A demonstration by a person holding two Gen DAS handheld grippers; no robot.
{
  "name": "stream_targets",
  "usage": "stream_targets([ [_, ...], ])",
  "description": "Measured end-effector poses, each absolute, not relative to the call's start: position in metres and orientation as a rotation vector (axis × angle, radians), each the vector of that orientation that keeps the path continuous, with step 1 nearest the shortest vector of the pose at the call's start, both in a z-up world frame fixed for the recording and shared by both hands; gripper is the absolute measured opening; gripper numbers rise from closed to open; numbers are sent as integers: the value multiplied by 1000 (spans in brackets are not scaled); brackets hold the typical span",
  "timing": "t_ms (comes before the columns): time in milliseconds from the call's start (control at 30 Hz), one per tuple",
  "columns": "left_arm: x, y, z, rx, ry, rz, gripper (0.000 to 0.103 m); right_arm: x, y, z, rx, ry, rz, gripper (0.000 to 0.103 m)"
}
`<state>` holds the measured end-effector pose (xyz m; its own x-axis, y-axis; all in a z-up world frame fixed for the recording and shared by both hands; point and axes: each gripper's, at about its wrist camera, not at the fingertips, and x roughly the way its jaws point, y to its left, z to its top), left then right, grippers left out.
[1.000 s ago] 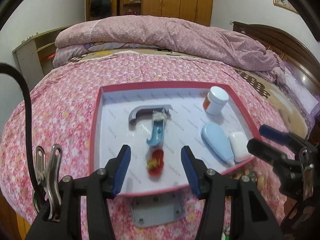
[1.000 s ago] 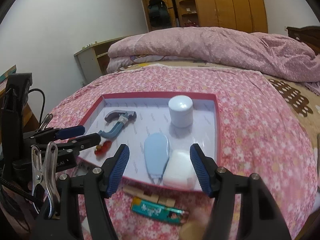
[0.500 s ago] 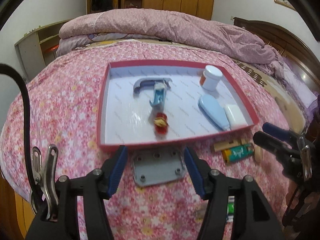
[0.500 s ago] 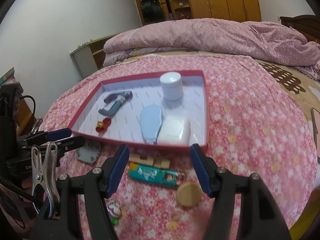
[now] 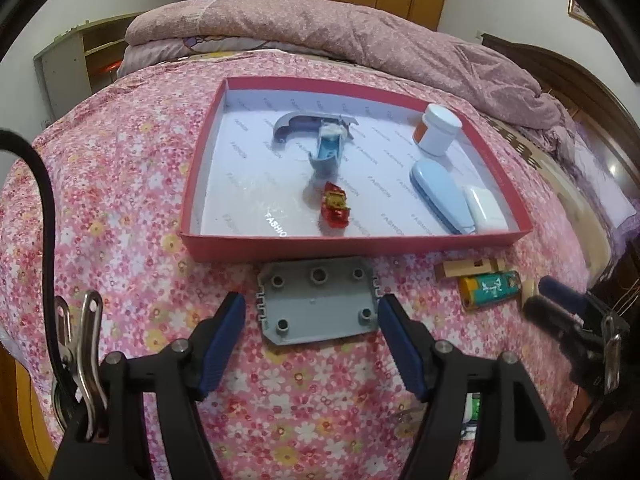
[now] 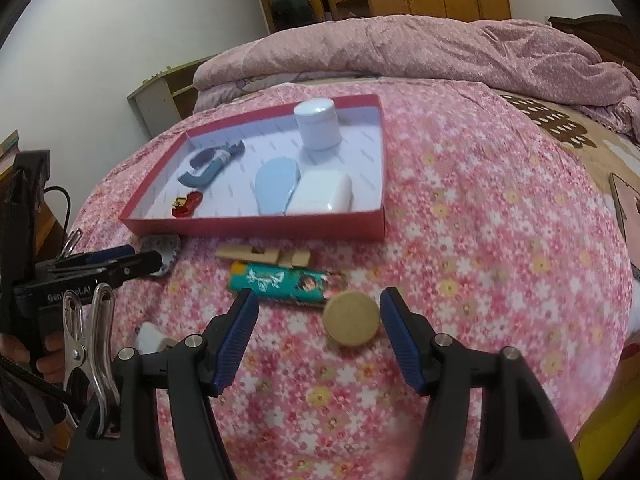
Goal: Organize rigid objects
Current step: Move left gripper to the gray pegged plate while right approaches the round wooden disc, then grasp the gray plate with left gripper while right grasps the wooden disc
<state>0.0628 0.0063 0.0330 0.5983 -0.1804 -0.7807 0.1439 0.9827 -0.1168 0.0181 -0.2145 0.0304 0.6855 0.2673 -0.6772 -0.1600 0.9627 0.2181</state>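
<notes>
Both grippers have pulled back from the red tray [image 5: 352, 246]; left gripper [image 5: 312, 344], jaws just widened and empty, straddles the grey plate [image 5: 320, 304] lying crosswise between them; right gripper [image 6: 320, 336] stands spread.

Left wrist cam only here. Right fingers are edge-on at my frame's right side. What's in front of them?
Observer: A round wooden disc lies flat on the bedspread between the right gripper's open fingers. Neither pad presses on it.
Operator: Centred?
Observer: No, it sits much closer to the finger on the picture's right.
Operator: Anything crowding it?
Observer: The teal tube lies just beyond the disc, its printed end nearly reaching the disc's rim.
</notes>
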Motion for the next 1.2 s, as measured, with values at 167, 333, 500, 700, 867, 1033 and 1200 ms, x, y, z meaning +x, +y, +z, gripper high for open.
stream_targets([
  [167,65,-1,28,-30,909,-183,75,15,-216,26,142,781,237,65],
  [333,66,-9,25,-1,887,-174,79,15,-218,22,148,786,231,65],
  [500,65,-15,21,27,859,-152,79,17,-220,17,149,793,221,65],
  [700,64,-21,17,68,826,-134,80,16,-213,14,100,765,192,65],
  [867,63,-23,15,72,807,-127,81,17,-208,12,63,748,154,64],
  [1033,60,-23,14,76,794,-127,79,15,-211,12,57,737,112,45],
  [1200,55,-22,15,80,791,-139,74,17,-222,12,103,732,96,33],
])
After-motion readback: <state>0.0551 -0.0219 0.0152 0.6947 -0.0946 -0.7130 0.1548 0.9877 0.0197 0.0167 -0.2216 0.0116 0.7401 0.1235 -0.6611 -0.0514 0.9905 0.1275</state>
